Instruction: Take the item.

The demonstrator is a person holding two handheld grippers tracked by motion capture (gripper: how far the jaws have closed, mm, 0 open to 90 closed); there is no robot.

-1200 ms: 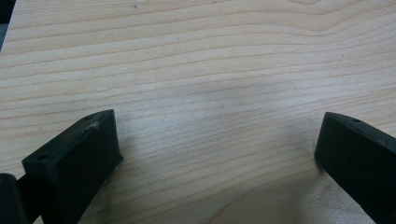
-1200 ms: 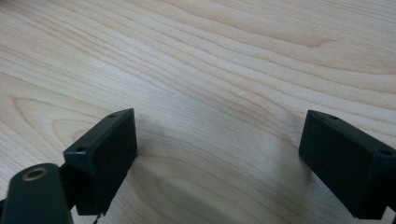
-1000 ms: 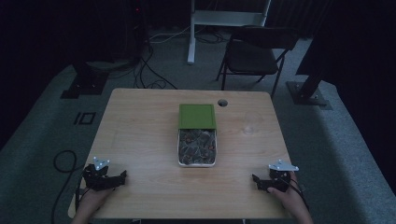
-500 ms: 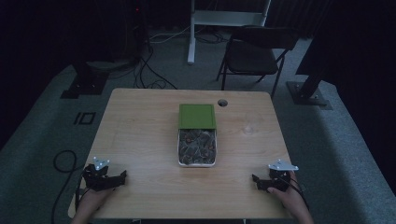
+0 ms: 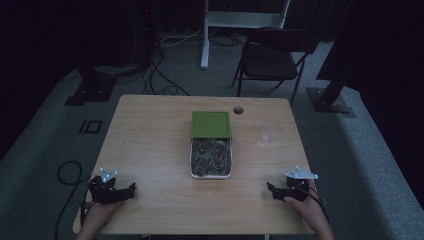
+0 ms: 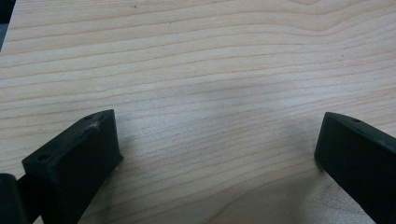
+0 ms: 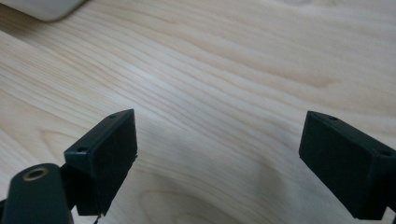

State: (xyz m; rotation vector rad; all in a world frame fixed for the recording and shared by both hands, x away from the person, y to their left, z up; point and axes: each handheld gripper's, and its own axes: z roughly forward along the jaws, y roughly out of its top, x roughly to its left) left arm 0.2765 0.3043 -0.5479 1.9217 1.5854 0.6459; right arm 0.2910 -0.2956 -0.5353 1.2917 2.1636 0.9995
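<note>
While both grippers sat parked at the near corners of the wooden table (image 5: 150, 135), nothing was actually in hand yet. The left gripper (image 5: 131, 189) and the right gripper (image 5: 270, 188) both had their jaws spread wide with only bare wood grain between them, so both were released and empty.

The thing to go for looked like the white tray (image 5: 192, 172) in the middle of the table, packed with what seemed to be small wrapped packets (image 5: 211, 156) (too dim to say exactly what). A green lid (image 5: 211, 123) lay flat touching its far end, maybe half slid off; couldn't tell for sure. A corner of that tray also peeked in at the top left of the right gripper's own view (image 7: 42, 8).

My take on doing the reach well: the tray was well apart from both grippers, so I'd have brought one in low and straight toward the near end, keeping the jaws spread until a single packet sat between them. Those packets looked jumbled and overlapping, so pinching an exposed edge on top seemed smarter than digging in. The other gripper could've steadied the tray rim so it didn't skid on the smooth wood.
</note>
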